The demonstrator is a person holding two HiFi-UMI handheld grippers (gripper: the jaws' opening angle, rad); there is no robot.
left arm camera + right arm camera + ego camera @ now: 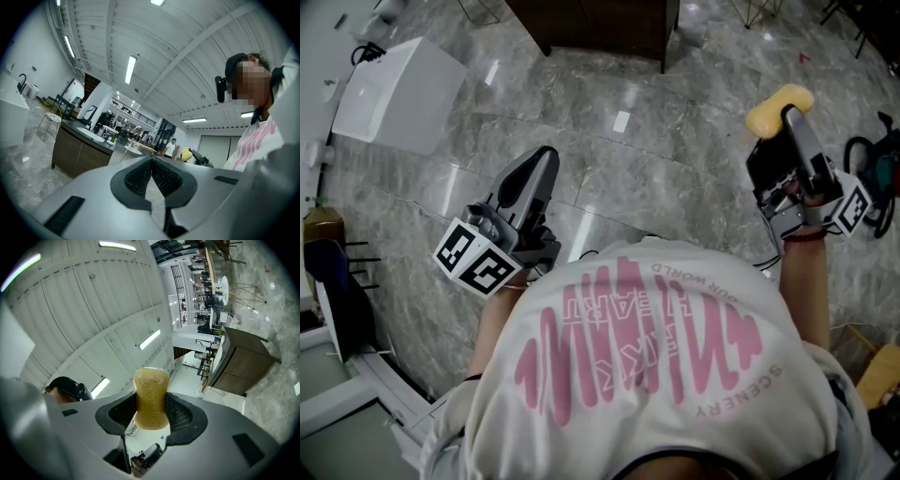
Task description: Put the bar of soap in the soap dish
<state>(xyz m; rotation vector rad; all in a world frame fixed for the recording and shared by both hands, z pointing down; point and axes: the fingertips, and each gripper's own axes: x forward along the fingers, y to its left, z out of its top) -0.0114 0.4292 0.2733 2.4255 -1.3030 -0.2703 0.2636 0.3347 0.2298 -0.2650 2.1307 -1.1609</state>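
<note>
- Fingers (pixel 180 414) of the right gripper (pixel 151 409) pinch the soap bar (pixel 151 397) by its lower half, one ribbed pad on each side. Upper half sticks out past the tips.
- Soap bar: yellow-tan, rounded, speckled. Embossed lettering on the face, too faint to read.
- Head view: the right gripper is held up at the person's right side w/ the soap bar as a yellow lump at its tip, in the air over the floor (pixel 609 178).
- Fingers (pixel 138 177) of the left gripper (pixel 151 165) are pressed together, pads meeting at the tips, nothing btwn them.
- Left gripper sits front-left of the person's chest, well apart from the right gripper.
- Marker cube (pixel 476 258) at the back of the left gripper, another (pixel 855 208) at the back of the right, near the hand (pixel 802 202).
- Shirt (pixel 656 366): white w/ pink print, fills the lower head view.
- Floor: glossy grey marble.
- White boxy unit (pixel 394 94) upper left, against the wall.
- Dark wood cabinet (pixel 600 23) at the top edge.
</note>
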